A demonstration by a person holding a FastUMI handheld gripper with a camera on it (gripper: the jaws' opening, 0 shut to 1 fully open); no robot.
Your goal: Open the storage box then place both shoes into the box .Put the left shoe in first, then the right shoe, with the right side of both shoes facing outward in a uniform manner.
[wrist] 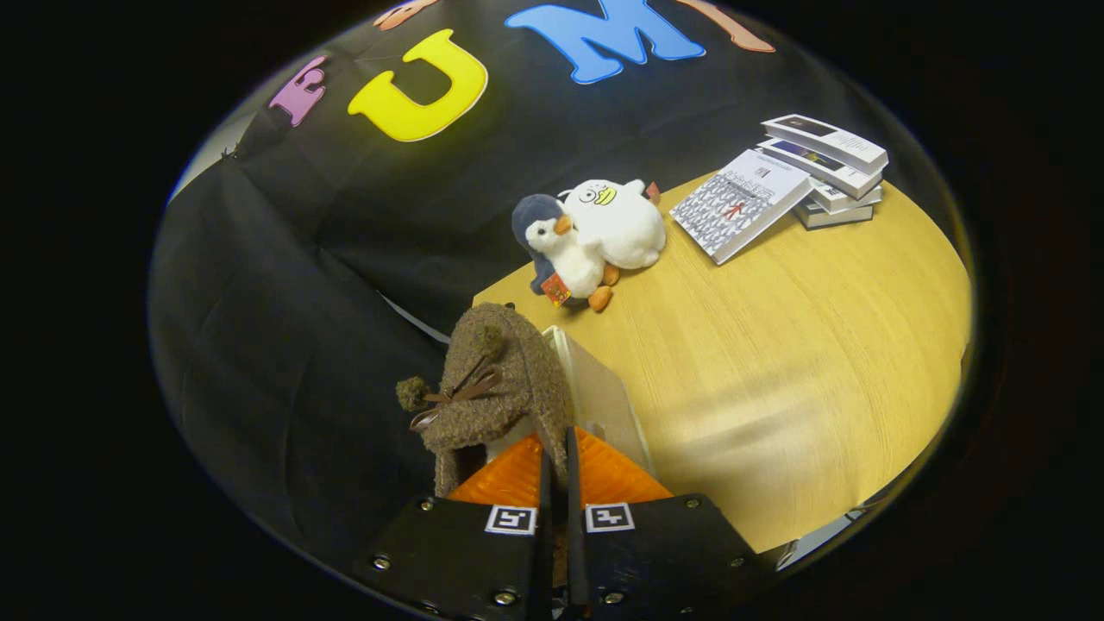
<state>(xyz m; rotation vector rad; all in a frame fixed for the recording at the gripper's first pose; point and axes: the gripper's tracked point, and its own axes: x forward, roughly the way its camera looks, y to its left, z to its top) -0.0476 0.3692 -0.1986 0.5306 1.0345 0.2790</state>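
Observation:
My gripper (555, 448) is shut on a brown fuzzy shoe (496, 388), pinching its edge between both fingers. The shoe has a thin brown bow and small pompoms, and it hangs tilted just ahead of the fingers. Right behind the shoe stands the pale storage box (604, 397), seen from above at an angle; its inside is hidden by the shoe and the fingers. The box rests near the corner of the wooden table (819, 345).
Two plush toys, a penguin (556, 250) and a white duck (617, 222), lie at the table's far edge. A stack of books (828, 168) with one book (742, 203) leaning beside it sits at the far right. Black cloth wall closes off the back and left.

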